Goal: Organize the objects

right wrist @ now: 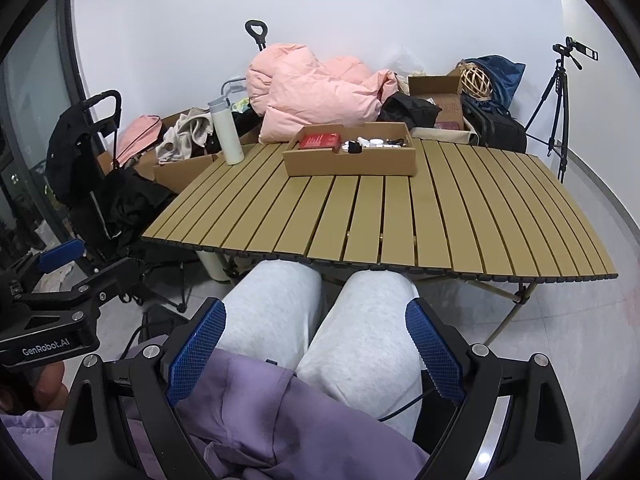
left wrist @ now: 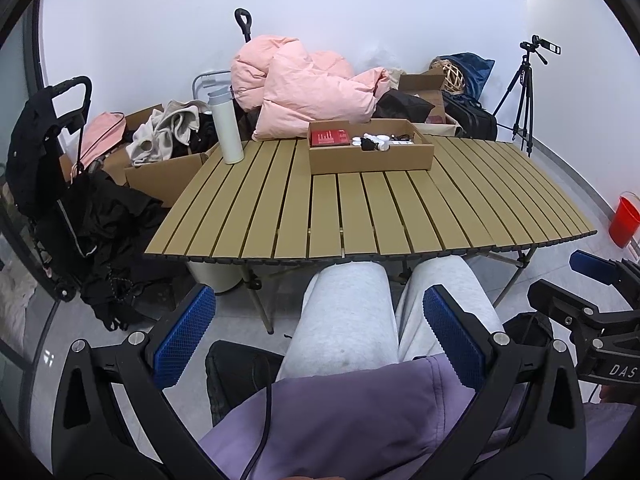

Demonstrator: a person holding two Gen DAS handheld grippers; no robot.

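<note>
A shallow cardboard box (left wrist: 370,156) (right wrist: 350,162) stands at the far middle of the slatted tan table (left wrist: 372,216) (right wrist: 400,220). It holds a red box (left wrist: 330,137) (right wrist: 319,141) and several small white and black items (left wrist: 378,142) (right wrist: 366,144). A white bottle (left wrist: 226,126) (right wrist: 227,132) stands upright at the table's far left corner. My left gripper (left wrist: 316,336) is open and empty, held low over the person's lap, short of the table. My right gripper (right wrist: 316,354) is open and empty too, also over the lap.
A pink down jacket (left wrist: 304,88) (right wrist: 316,88) lies behind the table with bags and cardboard boxes. A black cart with dark clothes (left wrist: 68,184) stands at left. A tripod (left wrist: 520,96) (right wrist: 560,108) stands at right, and a red bucket (left wrist: 624,220) sits on the floor.
</note>
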